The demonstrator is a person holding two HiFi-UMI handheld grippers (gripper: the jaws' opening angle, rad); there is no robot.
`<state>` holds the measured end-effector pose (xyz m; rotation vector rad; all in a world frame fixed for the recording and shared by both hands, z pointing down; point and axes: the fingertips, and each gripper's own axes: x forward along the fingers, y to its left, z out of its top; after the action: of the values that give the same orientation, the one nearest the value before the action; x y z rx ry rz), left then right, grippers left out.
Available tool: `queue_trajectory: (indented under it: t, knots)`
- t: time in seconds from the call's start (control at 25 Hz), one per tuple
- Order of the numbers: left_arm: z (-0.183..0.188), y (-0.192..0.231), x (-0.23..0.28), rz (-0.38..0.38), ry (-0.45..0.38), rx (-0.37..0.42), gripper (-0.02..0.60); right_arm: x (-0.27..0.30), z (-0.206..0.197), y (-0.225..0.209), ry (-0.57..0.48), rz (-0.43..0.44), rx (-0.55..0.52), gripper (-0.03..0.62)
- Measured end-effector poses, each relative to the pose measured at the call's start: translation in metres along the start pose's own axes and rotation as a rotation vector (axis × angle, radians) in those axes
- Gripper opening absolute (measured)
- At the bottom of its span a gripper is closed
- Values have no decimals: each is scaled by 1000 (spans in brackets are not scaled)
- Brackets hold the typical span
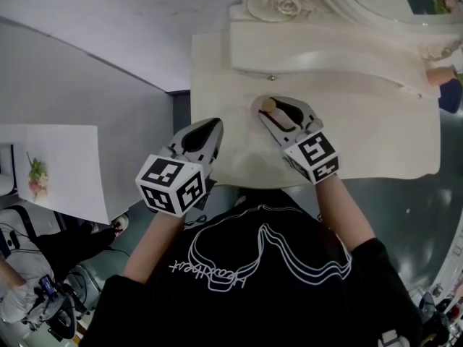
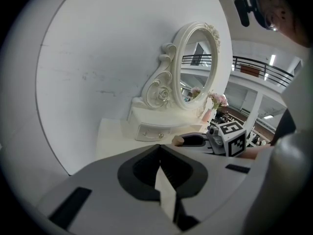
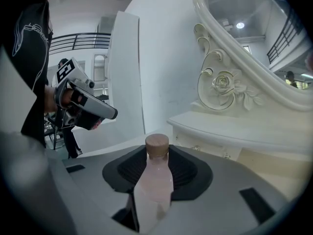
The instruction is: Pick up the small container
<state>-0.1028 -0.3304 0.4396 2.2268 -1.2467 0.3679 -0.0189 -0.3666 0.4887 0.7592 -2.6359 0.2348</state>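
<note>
The small container is a pale pink bottle with a tan cap, standing on the white vanity table just in front of the mirror base. My right gripper is shut on it, and the bottle fills the gap between the jaws with its cap above them. From the left gripper view I see the cap poking out of the right gripper. My left gripper hovers over the table's left front edge, shut with nothing in it. It also shows in the right gripper view.
An ornate white oval mirror on a base with a small drawer takes up the back of the table. A pink vase of flowers stands at the far right. A white panel and a seated person are at the left.
</note>
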Motion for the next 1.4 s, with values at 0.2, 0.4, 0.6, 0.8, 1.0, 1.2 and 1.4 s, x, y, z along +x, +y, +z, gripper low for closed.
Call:
queue_trajectory:
  t: [0.2, 0.4, 0.6, 0.8, 1.0, 1.2, 1.4]
  knots:
    - [-3, -1, 2, -8, 7, -2, 3, 0, 0, -1, -4, -10, 5, 137]
    - [-5, -7, 4, -18, 15, 6, 3, 0, 0, -1, -1, -16, 4, 135]
    - [-7, -7, 4, -19, 25, 12, 3, 0, 0, 0, -2, -26, 4, 135]
    - [-9, -11, 0, -19, 29, 10, 3, 0, 0, 1, 9, -41, 8, 135]
    - [-13, -14, -8, -22, 26, 12, 3, -6, 2, 3, 15, -56, 24, 135]
    - [-14, -15, -23, -19, 14, 17, 3, -17, 14, 12, 3, -73, 38, 135]
    - [-14, -21, -36, -29, -7, 25, 3, -37, 37, 27, -32, -90, 40, 135]
